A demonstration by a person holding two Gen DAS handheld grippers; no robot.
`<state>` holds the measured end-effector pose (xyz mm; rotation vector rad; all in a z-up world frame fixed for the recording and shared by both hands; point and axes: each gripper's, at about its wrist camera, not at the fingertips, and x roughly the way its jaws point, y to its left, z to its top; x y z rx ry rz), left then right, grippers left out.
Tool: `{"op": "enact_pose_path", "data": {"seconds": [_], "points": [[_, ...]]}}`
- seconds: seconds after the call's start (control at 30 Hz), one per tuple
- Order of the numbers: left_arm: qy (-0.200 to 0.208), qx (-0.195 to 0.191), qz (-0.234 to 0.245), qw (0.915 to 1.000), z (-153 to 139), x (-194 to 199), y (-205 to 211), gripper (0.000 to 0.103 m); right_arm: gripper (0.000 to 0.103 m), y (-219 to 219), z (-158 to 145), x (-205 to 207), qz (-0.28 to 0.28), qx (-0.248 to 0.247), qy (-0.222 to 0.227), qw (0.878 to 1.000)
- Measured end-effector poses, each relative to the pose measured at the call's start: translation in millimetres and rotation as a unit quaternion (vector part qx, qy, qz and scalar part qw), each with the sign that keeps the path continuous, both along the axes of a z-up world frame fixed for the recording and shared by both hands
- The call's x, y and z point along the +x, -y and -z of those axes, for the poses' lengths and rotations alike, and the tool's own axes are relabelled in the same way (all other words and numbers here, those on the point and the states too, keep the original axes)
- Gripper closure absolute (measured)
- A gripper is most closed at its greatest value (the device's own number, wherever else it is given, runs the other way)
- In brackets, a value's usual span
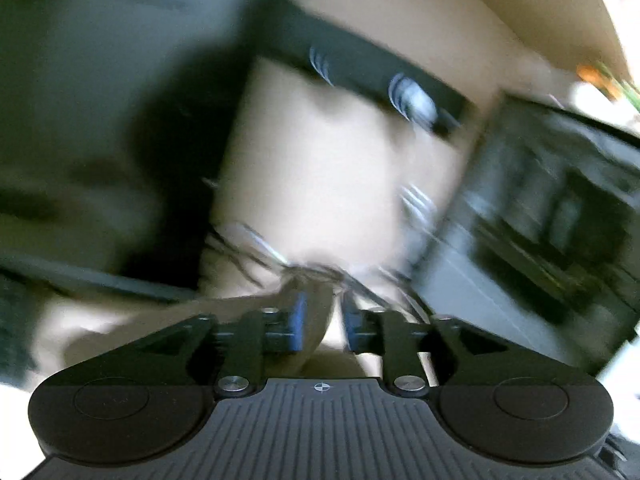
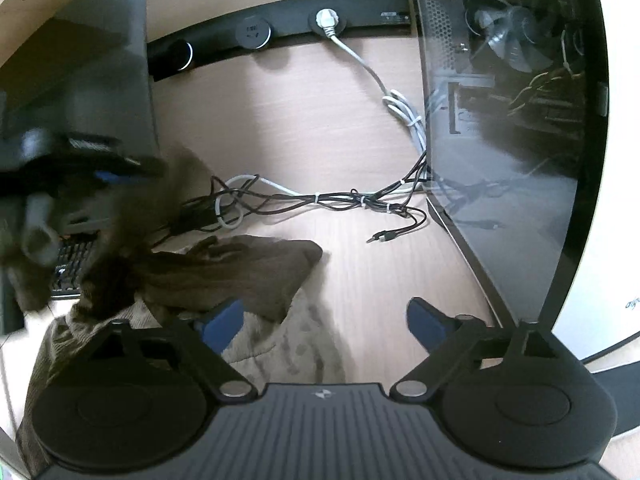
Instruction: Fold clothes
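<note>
Left gripper (image 1: 323, 322) pinched on brown garment (image 2: 224, 276) fold; right gripper (image 2: 324, 322) spread wide, garment under its left finger, desk (image 2: 372, 280) between.

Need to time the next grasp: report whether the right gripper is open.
Open: the right gripper has its blue pads wide apart, holding nothing.

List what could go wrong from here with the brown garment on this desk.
1. The brown garment lies right beside the cable bundle; dragging the cloth may snag the loose audio plug.
2. The left gripper pinches only a narrow bit of fabric and its view is motion-blurred, so the fabric may slip out.
3. The right gripper is open near the glass PC case; a wide swing might hit it.
</note>
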<state>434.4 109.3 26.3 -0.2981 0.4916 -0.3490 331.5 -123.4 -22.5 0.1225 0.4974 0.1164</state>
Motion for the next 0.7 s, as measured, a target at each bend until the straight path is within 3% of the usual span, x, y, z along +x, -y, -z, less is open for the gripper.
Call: {"op": "enact_pose_path", "data": {"seconds": [0.03,0.13,0.2,0.33,0.43,0.53,0.57,0.63,0.67,0.7], "points": [[-0.011,-0.005,0.016,0.9998,5,-1,6,0.051,0.007,2,-1,2,-0.004,0.003,-0.001,1.000],[-0.025,0.002,0.042,0.9988,14,-13,4,0.030,0.005,6,1,14,-0.011,0.009,-0.001,1.000],[-0.029,0.014,0.052,0.9981,19,-24,-3,0.022,0.005,4,3,28,-0.019,0.018,-0.005,1.000],[-0.060,0.037,0.021,0.9973,33,-35,-39,0.017,0.007,-20,0,65,-0.067,0.036,-0.003,0.997],[-0.097,0.025,-0.026,0.9947,44,-41,-67,0.016,0.008,-43,1,99,-0.100,0.051,-0.004,0.994],[-0.103,0.009,-0.044,0.9937,44,-43,-84,0.012,0.012,-65,16,144,-0.108,0.052,-0.022,0.993],[-0.098,0.008,-0.039,0.9944,42,-44,-87,0.010,0.018,-72,24,159,-0.115,0.053,-0.040,0.991],[-0.083,0.011,-0.023,0.9962,35,-40,-88,0.008,0.045,-86,39,186,-0.134,0.058,-0.085,0.986],[-0.076,0.012,-0.015,0.9970,31,-37,-88,0.008,0.071,-91,43,195,-0.141,0.056,-0.104,0.983],[-0.071,0.010,-0.012,0.9973,29,-32,-88,0.007,0.080,-92,40,196,-0.147,0.054,-0.104,0.982]]}}
